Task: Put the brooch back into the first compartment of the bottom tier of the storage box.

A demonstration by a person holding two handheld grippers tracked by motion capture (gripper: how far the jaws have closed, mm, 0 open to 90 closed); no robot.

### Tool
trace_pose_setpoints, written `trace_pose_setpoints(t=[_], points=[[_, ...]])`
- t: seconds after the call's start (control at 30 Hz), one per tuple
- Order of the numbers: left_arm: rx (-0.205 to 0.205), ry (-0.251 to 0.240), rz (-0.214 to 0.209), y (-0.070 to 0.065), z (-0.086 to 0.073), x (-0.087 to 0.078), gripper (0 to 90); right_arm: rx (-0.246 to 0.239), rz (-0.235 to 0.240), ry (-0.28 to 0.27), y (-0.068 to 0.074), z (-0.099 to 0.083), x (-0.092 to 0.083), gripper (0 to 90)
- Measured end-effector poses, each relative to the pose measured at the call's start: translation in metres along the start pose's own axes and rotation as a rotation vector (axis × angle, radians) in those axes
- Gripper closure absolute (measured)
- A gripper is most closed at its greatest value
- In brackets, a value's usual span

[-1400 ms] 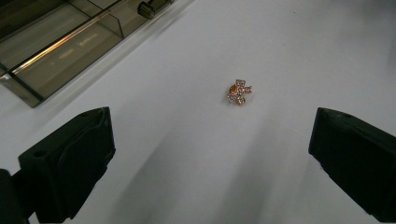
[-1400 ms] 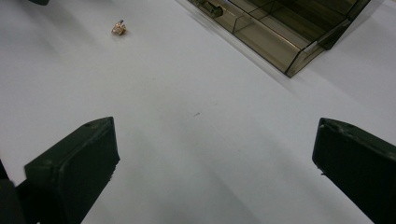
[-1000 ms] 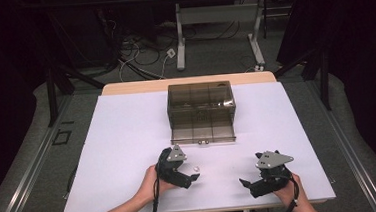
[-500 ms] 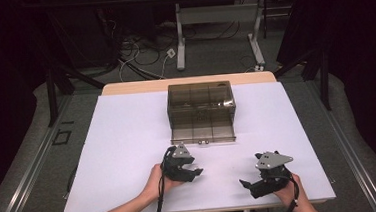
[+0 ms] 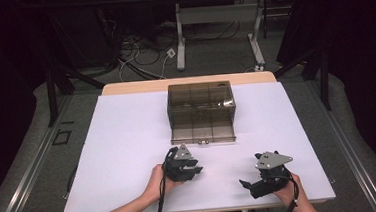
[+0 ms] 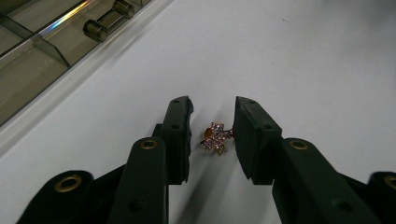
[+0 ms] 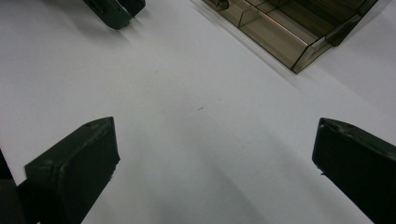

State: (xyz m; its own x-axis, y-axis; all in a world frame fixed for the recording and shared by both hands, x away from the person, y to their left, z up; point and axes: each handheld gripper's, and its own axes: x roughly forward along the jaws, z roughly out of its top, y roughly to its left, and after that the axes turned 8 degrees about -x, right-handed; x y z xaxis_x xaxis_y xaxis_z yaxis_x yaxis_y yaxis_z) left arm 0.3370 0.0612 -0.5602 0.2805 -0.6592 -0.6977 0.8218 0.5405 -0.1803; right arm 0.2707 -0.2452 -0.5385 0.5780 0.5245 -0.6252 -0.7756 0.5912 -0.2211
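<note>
Sparkly pink stones cover the little flower brooch (image 6: 215, 136), which lies on the white table (image 5: 123, 140) right between the jaws of our left tongs (image 6: 212, 109). Those jaws have just been closing in on it; the right one looks to touch it, the left one has a gap, so nothing is grasped yet. Our right tongs (image 7: 212, 154) are spread wide with bare table between them. The smoky brown box (image 5: 201, 112) sits ahead of both.
</note>
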Motion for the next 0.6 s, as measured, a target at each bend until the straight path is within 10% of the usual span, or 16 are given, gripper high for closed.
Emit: trace_pose_setpoints(t=[0.6], points=[[0.048, -0.020, 0.019, -0.0021, -0.0040, 0.0003, 77.0, -0.014, 0.010, 0.003, 0.0009, 0.0009, -0.0001, 0.0]])
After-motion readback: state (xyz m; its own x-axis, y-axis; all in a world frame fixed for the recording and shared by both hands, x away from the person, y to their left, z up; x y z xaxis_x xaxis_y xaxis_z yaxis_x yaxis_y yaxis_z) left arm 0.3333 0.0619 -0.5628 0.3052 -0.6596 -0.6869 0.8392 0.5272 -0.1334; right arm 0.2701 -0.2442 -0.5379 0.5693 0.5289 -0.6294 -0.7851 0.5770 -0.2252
